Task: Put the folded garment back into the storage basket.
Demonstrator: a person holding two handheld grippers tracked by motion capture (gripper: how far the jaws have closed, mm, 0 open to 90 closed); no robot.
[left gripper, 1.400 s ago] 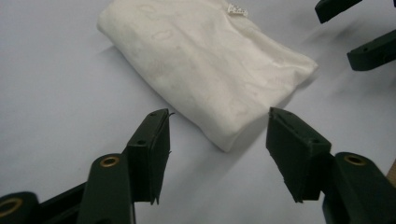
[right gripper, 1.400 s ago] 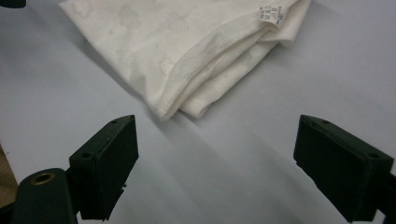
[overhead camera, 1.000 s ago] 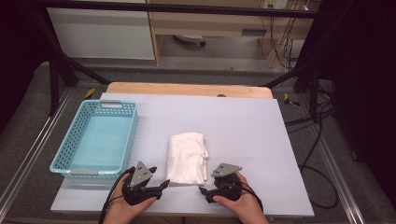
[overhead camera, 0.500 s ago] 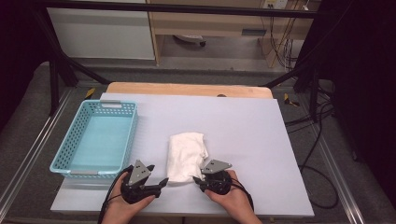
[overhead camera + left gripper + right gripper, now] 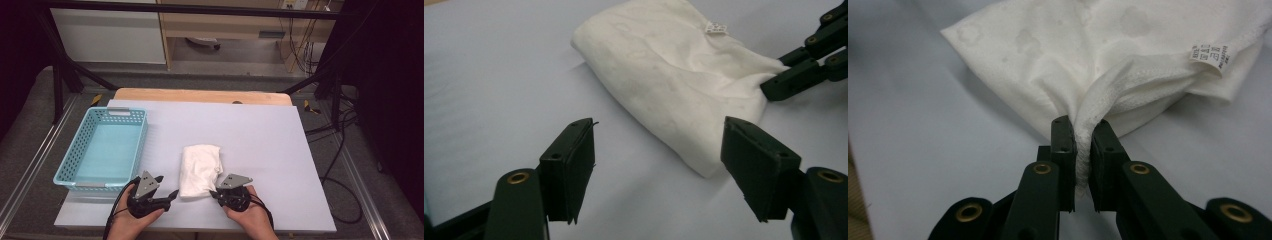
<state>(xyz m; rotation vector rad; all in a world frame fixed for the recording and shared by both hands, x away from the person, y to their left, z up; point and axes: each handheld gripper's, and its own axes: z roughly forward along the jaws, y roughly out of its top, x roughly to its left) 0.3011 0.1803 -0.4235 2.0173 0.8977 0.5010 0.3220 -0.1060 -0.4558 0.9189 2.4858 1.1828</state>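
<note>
A folded white towel (image 5: 201, 169) lies on the pale table near the front edge. My right gripper (image 5: 214, 192) is shut on the towel's near right corner; in the right gripper view the jaws pinch a fold of the towel (image 5: 1108, 75), with a small label (image 5: 1209, 55) at its right edge. My left gripper (image 5: 172, 194) stands open just left of the towel's near left corner. In the left gripper view the towel (image 5: 664, 65) lies ahead of the open jaws, and the right gripper (image 5: 774, 85) bites its far corner.
A light blue plastic basket (image 5: 70, 165) stands on the left side of the table (image 5: 280, 145). A wooden strip (image 5: 200, 95) runs along the far edge. Cables hang off the right side of the table.
My right gripper has slid left to the towel's near right corner and shut on it. My left gripper has barely moved.
</note>
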